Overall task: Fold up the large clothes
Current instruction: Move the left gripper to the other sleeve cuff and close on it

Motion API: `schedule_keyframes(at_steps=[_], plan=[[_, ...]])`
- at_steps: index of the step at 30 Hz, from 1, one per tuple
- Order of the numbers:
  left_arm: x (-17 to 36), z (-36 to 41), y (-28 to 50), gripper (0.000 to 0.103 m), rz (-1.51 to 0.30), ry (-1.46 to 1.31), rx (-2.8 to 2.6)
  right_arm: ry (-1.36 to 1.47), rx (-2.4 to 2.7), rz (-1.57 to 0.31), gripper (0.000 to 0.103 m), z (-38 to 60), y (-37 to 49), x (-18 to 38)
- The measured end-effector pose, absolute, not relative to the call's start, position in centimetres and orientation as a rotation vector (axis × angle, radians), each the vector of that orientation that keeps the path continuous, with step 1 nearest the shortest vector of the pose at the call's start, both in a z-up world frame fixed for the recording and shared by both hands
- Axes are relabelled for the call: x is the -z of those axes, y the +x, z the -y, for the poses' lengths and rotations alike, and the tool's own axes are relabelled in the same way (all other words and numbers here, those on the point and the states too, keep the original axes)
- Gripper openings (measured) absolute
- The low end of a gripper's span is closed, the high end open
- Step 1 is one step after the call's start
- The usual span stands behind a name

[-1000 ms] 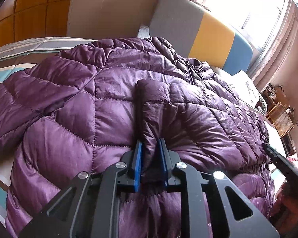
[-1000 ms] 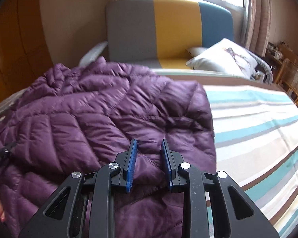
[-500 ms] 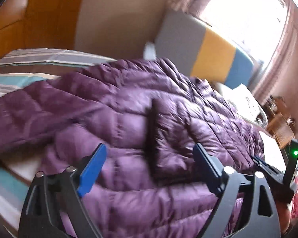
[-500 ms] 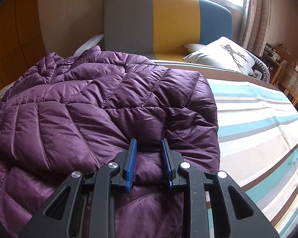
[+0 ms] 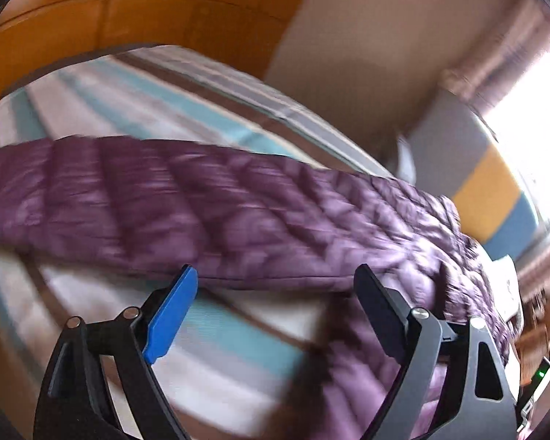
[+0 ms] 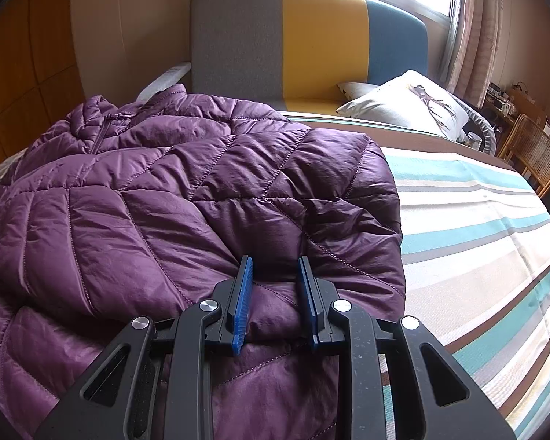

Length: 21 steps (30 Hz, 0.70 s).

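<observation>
A purple quilted puffer jacket [image 6: 157, 198] lies on a striped bed [image 6: 476, 227], its right side folded over the body. My right gripper [image 6: 275, 267] is shut on a fold of the jacket at its near edge. In the blurred left wrist view the jacket's sleeve [image 5: 135, 198] stretches out to the left across the bed [image 5: 135, 110]. My left gripper [image 5: 275, 275] is open wide and empty, just in front of the sleeve's near edge.
A grey, yellow and blue headboard [image 6: 311, 36] stands at the far end under a bright window. A white pillow [image 6: 407, 106] lies at the right. A wicker chair [image 6: 531, 150] stands beside the bed. An orange panelled wall [image 5: 91, 11] is at the left.
My left gripper let go of the folded sleeve, opened wide and swung left toward the other outstretched sleeve. My right gripper stayed shut on the jacket and lowered its fold onto the body.
</observation>
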<state>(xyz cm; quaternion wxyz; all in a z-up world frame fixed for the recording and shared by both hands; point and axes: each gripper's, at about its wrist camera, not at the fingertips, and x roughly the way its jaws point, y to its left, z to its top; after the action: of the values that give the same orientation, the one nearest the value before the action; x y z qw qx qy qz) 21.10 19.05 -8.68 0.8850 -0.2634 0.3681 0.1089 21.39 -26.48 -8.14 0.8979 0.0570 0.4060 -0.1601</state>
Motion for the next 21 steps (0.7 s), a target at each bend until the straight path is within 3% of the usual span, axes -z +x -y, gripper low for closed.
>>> schedule_keyframes(at_steps=[6, 13, 21], plan=[[10.7, -24.3, 17.7, 0.078, -0.766, -0.641, -0.357, 0.114, 0.334, -0.840, 0.025, 26.4, 21.4, 8.1], [11.8, -28.8, 14.2, 0.063, -0.691, -0.756, -0.505, 0.112, 0.336, -0.839, 0.025, 26.3, 21.4, 8.2], [12.8, -32.6, 13.0, 0.058, -0.610, -0.919, -0.609, 0.112, 0.336, -0.839, 0.025, 26.3, 21.4, 8.2]])
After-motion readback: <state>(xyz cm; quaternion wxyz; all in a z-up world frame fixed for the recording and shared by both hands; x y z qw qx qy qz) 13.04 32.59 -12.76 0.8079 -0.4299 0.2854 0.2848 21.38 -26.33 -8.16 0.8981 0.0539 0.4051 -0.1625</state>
